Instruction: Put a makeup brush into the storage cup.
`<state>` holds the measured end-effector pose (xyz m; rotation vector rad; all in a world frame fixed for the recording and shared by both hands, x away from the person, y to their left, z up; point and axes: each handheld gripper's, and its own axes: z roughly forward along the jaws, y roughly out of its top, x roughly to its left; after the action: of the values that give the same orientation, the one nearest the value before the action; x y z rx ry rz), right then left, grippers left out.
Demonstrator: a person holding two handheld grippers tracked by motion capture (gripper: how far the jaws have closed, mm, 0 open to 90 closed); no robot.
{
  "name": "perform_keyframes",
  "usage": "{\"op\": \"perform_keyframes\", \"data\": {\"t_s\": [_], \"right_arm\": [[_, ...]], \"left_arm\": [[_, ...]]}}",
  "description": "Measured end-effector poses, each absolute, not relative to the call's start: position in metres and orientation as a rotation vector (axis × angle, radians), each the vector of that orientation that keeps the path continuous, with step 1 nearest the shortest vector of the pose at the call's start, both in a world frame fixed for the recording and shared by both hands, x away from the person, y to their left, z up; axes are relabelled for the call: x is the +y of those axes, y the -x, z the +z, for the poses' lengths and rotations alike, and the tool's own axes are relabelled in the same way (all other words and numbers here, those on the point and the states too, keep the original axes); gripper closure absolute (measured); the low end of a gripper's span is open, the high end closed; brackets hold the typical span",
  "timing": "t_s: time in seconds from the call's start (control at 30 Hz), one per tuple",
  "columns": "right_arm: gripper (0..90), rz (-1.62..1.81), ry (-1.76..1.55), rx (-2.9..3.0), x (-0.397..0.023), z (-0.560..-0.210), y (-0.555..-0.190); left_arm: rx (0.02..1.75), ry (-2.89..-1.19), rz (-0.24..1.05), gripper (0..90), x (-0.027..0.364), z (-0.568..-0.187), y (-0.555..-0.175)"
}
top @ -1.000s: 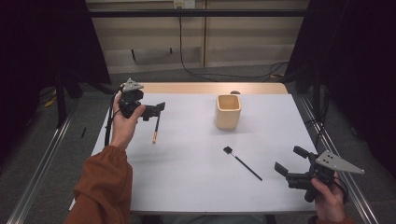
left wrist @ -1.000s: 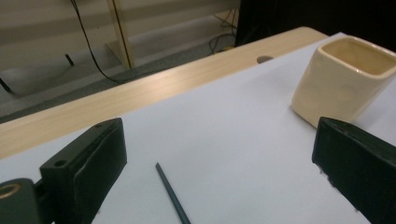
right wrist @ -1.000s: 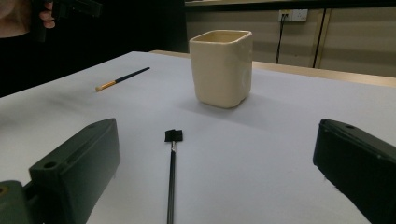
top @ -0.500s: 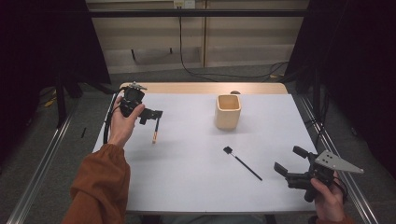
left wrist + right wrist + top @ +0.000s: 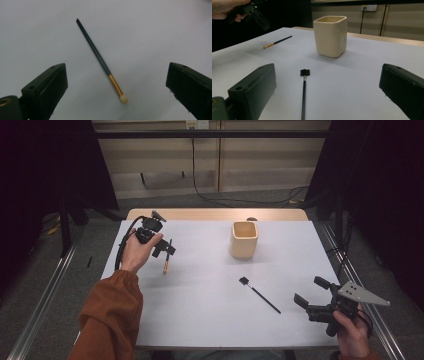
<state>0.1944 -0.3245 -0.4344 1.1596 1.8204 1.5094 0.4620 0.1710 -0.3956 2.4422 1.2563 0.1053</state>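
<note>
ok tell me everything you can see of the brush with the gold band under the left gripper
The brush is thin, with a long dark handle tapering to a point, a gold metallic-looking band and a small pale rounded tip. It lies flat on the white table, touching nothing else. The left hand-held gripper hovers above it with jaws wide open on either side, not gripping. It sits left of the cream cup.

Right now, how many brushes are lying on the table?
2. A gold-banded brush lies below the open left gripper; a black flat-headed brush lies between the cup and the right gripper.
</note>
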Motion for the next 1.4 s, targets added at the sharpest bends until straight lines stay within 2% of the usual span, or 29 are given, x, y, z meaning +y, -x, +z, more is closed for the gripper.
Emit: {"op": "perform_keyframes", "data": {"t_s": [0.23,0.5,0.6,0.67,0.73,0.97,1.1,1.17,1.4], "right_arm": [[0.3,1.504,-1.157,1.820,-0.324,-0.434,-0.194],[0.4,1.500,-1.161,1.820,-0.324,-0.435,-0.195],[0.4,1.498,-1.160,1.819,-0.324,-0.434,-0.194],[0.4,1.498,-1.162,1.819,-0.324,-0.435,-0.195],[0.4,1.497,-1.162,1.818,-0.324,-0.435,-0.195],[0.4,1.497,-1.163,1.819,-0.324,-0.435,-0.195],[0.5,1.495,-1.159,1.830,-0.324,-0.435,-0.195],[0.5,1.496,-1.157,1.833,-0.324,-0.435,-0.195],[0.4,1.496,-1.158,1.833,-0.324,-0.435,-0.195]], "left_arm": [[1.394,-2.522,0.026,4.7,0.168,-0.411,-0.468],[1.389,-2.544,0.037,5.4,0.165,-0.416,-0.471],[1.398,-2.565,0.036,10.9,0.163,-0.422,-0.472],[1.391,-2.559,0.030,17.8,0.163,-0.425,-0.474],[1.419,-2.559,0.059,20.0,0.163,-0.427,-0.475],[1.444,-2.577,0.076,41.7,0.163,-0.432,-0.476],[1.474,-2.580,0.141,44.5,0.157,-0.431,-0.473],[1.487,-2.566,0.102,50.3,0.154,-0.430,-0.473],[1.512,-2.564,0.074,56.2,0.148,-0.436,-0.473]]}}
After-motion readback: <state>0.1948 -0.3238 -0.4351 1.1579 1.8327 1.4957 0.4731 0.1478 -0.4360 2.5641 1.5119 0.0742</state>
